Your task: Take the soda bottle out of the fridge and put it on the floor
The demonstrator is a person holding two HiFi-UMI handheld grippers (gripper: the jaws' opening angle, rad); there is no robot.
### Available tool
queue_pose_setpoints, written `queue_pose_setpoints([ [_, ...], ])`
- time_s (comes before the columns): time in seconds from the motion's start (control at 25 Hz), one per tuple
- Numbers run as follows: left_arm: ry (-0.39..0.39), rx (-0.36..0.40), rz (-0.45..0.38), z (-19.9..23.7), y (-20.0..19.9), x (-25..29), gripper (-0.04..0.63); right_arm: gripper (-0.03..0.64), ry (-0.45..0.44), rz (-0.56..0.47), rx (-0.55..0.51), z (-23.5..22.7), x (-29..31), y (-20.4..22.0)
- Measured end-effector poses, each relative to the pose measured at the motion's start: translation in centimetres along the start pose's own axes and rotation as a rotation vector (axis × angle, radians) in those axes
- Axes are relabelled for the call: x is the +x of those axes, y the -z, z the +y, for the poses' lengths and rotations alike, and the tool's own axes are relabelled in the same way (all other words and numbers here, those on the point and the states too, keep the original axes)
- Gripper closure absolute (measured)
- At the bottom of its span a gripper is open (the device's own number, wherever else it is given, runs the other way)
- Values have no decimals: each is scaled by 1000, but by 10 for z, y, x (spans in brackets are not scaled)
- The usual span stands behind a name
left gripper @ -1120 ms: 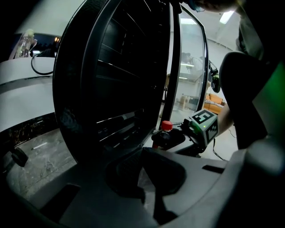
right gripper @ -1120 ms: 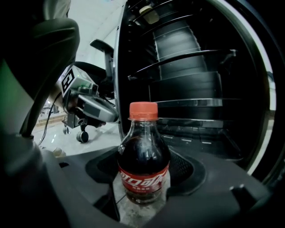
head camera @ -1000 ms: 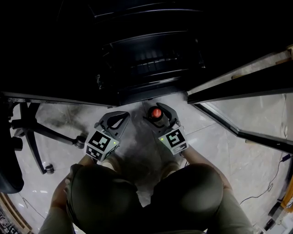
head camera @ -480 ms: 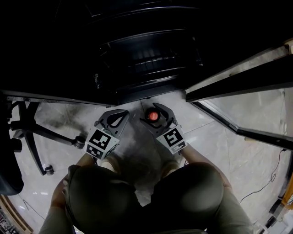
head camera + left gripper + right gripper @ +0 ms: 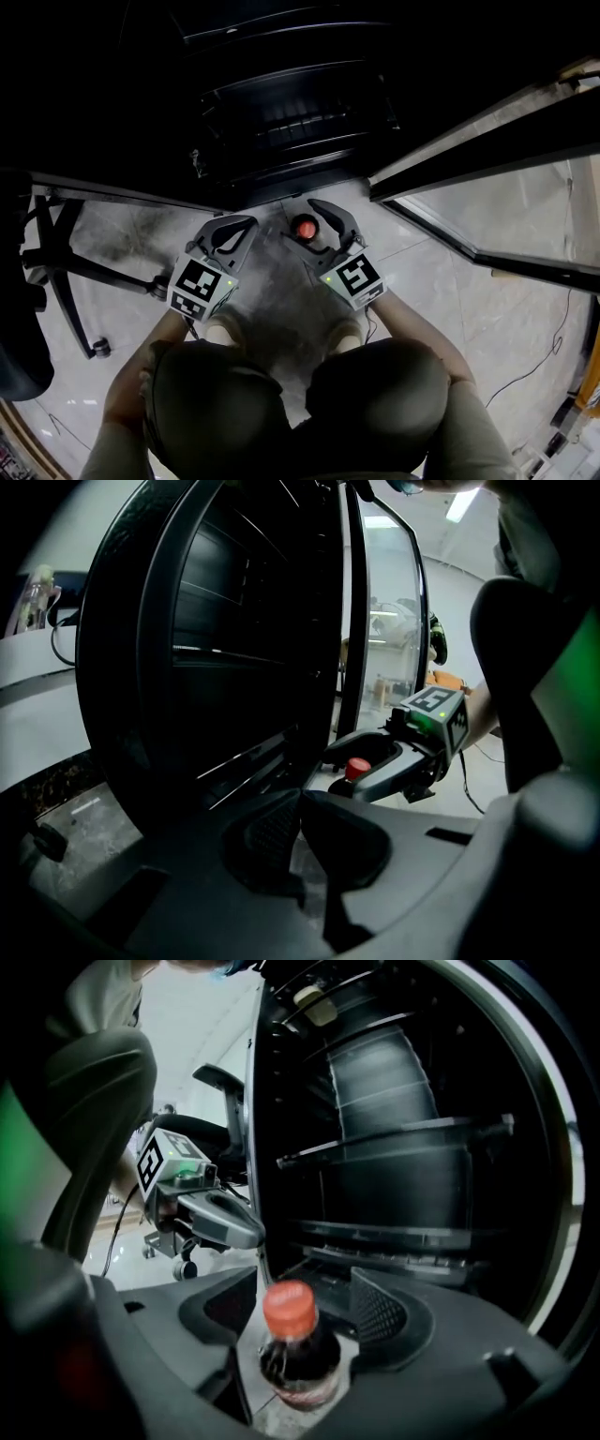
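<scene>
Pale marble floor point(image 5: 450, 309) fills the lower half of the head view, with the dark fridge point(image 5: 281, 112) across the top and its glass door point(image 5: 487, 159) swung open at right. The soda bottle point(image 5: 292, 1354) stands upright on the floor just in front of the fridge, red cap on and dark soda filling it up into the neck.

The right gripper point(image 5: 307, 1283) has its jaws spread around the bottle's shoulder with floor showing on one side, so it looks loose rather than clamped. The left gripper point(image 5: 300, 799) hangs just beside it, its jaws closed tip to tip on nothing.

The full plastic bottle probably has some weight and a smooth, perhaps damp skin. The neck under the cap is the surest hold. The fridge shelves look bare, though they are too dark to be sure.
</scene>
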State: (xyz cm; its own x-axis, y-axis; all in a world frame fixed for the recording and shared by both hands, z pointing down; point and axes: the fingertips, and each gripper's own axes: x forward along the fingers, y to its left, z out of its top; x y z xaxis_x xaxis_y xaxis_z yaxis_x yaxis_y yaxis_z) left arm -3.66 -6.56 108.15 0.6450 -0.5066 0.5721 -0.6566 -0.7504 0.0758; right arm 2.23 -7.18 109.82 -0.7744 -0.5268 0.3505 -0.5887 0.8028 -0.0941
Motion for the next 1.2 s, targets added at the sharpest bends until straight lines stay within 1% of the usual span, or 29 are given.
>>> queue_pose_setpoints([
  [0.08,-12,6,-16,1,-12,-7,589,330,14,4,-24,-2,-6,-13],
  [0.16,-14,3,-13,-1,-22,-15,589,330,20,-3,-28,0,-16,-28],
  [0.24,-22,-6,-17,-4,-32,-25,589,331,22,-9,-12,3,-28,-43],
  [0.32,-54,-20,-21,-2,-44,-34,589,332,30,1,12,5,-39,-58],
  [0.36,-77,-29,-21,0,-50,-40,589,344,39,9,19,5,-45,-64],
  [0.4,-94,-36,-21,1,-56,-45,589,390,53,15,21,5,-51,-72],
  [0.44,-99,-43,-19,1,-63,-50,589,452,66,18,20,6,-57,-80],
  [0.48,-95,-49,-17,-2,-70,-56,589,468,76,25,22,8,-63,-89],
  [0.56,-77,-53,-13,-7,-85,-65,589,471,88,38,29,10,-75,-107],
  [0.64,-56,-33,0,-14,-103,-76,589,485,107,34,41,10,-87,-129],
  [0.72,-36,-5,29,-22,-121,-89,589,499,130,31,61,9,-101,-151],
  [0.76,-30,2,36,-25,-132,-96,589,505,140,31,68,8,-108,-164],
  [0.88,-16,4,24,-33,-172,-118,589,526,165,27,81,7,-129,-205],
  [1.04,-14,28,37,-44,-226,-155,589,531,202,18,131,5,-159,-266],
  [1.2,-17,-7,35,-51,-283,-192,589,547,229,38,133,6,-190,-328],
])
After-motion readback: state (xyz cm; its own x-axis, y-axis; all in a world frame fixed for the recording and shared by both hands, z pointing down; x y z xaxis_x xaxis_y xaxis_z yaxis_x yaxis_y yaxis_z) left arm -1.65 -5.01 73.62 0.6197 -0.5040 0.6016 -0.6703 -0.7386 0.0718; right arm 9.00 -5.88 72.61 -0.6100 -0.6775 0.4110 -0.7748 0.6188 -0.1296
